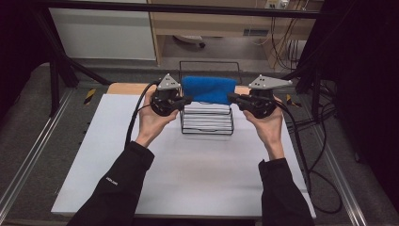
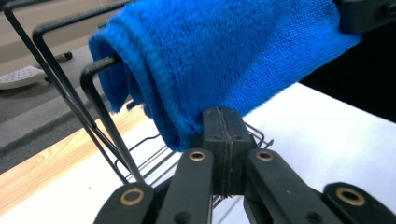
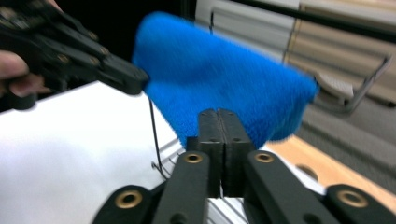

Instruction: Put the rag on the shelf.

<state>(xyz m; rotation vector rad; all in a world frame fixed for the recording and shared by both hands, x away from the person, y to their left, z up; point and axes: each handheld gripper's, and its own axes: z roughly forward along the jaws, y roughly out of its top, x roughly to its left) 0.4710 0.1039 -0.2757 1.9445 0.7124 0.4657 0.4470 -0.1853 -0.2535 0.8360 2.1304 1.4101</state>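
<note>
You've got almost nothing to read here; there's a small pale mark on your left sleeve (image 1: 111,180), near the forearm, but it's too tiny to make out; a label-like strip sits on the wooden furniture (image 1: 256,32) at the back, its writing too blurred to tell; yellow-and-black hazard stripes (image 1: 89,95) mark the floor beside the table's far corners.

Black wire rack (image 1: 207,117) stands at the far centre of the desk (image 1: 188,174), between both tools. Blue towel (image 1: 208,89) spans its top. Near desk surface open for passage.
</note>
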